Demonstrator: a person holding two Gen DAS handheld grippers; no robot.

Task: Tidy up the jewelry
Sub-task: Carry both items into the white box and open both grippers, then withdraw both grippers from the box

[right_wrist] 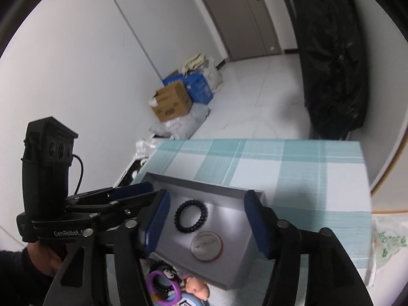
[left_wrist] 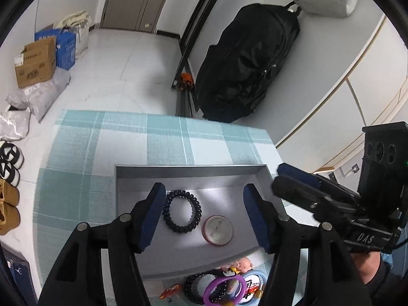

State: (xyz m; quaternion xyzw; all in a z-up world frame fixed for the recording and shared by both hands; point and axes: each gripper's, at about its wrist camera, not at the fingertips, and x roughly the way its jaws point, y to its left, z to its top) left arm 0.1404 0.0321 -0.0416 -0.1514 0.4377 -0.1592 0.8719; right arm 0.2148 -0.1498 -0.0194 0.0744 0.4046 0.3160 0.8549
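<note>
Seen from the left wrist, a grey tray (left_wrist: 193,170) sits on a teal checked cloth (left_wrist: 84,153). The left gripper (left_wrist: 204,214) hangs over the tray with its jaws standing apart and nothing pinched. Between the jaws and farther on, lying flat on the tray floor, are a dark spiral hair tie (left_wrist: 182,211) just beside the left finger and, to its right, a round white badge with a red rim (left_wrist: 217,230). Nearer than the tray lies a heap of trinkets (left_wrist: 224,285), a purple ring among them. Rightmost, the right gripper (right_wrist: 206,219), jaws also apart and empty, frames the same hair tie and badge.
</note>
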